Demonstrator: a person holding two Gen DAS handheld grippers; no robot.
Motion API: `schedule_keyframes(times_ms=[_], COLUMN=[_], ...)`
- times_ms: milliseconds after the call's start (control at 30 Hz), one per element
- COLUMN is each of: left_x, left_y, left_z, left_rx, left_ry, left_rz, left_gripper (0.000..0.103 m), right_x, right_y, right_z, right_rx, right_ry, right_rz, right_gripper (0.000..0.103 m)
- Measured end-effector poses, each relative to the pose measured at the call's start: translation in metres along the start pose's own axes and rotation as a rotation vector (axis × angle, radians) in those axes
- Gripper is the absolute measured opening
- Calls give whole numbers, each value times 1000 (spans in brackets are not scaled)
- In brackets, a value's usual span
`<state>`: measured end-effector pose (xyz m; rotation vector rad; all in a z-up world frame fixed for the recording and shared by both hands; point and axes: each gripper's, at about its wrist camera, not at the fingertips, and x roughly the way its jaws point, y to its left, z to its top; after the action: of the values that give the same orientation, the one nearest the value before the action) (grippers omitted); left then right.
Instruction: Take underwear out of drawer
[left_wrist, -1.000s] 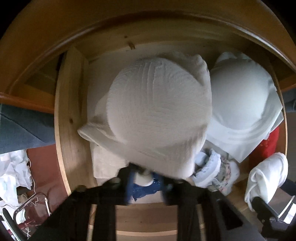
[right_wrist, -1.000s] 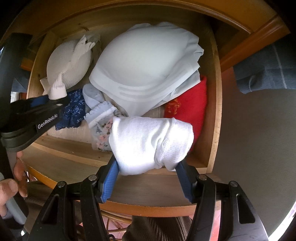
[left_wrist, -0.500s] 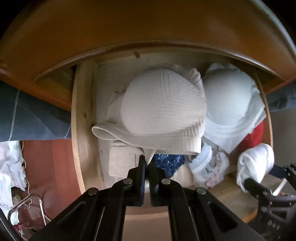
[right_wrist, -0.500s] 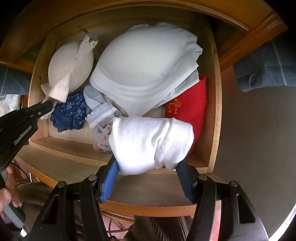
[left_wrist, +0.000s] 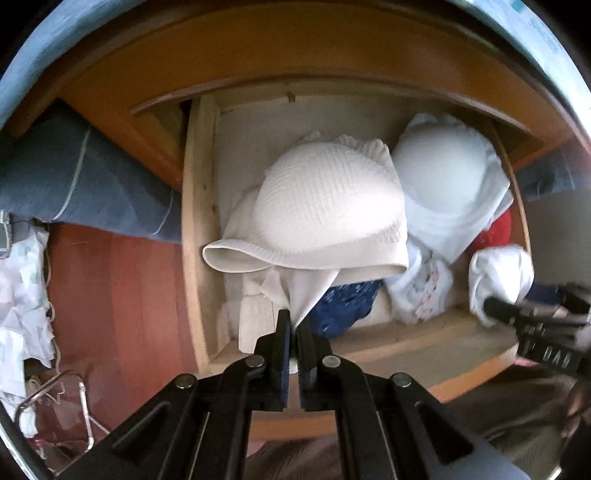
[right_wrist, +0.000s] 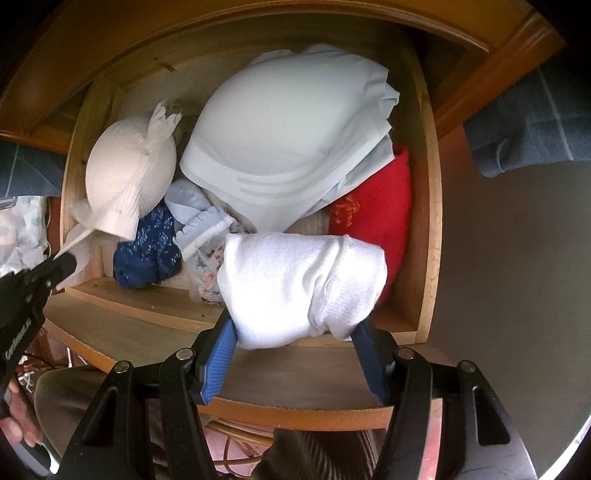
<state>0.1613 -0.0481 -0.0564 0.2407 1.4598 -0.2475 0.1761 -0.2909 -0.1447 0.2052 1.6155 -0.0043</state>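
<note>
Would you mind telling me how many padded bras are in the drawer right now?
2. The cream ribbed bra sits at the drawer's left, its strap pinched by the left gripper. The pale blue bra lies beside it, centre-right. Others may be hidden underneath.

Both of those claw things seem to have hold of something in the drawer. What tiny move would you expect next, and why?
Probably a short pull of the left gripper up and back toward the drawer front. Its jaws are pinched on a strap of the cream ribbed bra, whose cup sits among the other garments. The right gripper already clamps the white rolled underwear at the front edge.
</note>
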Motion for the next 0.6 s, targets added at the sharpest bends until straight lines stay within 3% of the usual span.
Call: schedule_keyframes(times_ms=[167, 300, 367, 400, 600], left_x=[-5, -9, -12, -12, -10], left_y=[1, -3, -8, -8, -17], left_z=[-5, 0, 2, 6, 23], left_rx=[4, -2, -2, -4, -24], left_ry=[-12, -45, -48, -51, -65], left_rz=[-6, -18, 5, -3, -16], left_gripper=[3, 11, 38, 44, 61], right_x=[-2, -3, -3, -4, -2], right_y=[-3, -6, -6, -6, -4], right_z=[1, 2, 2, 3, 3], right_rx=[11, 14, 15, 15, 6], right_ry=[8, 7, 8, 10, 13], right_rz=[16, 19, 20, 21, 12], right_gripper=[58, 58, 58, 58, 58])
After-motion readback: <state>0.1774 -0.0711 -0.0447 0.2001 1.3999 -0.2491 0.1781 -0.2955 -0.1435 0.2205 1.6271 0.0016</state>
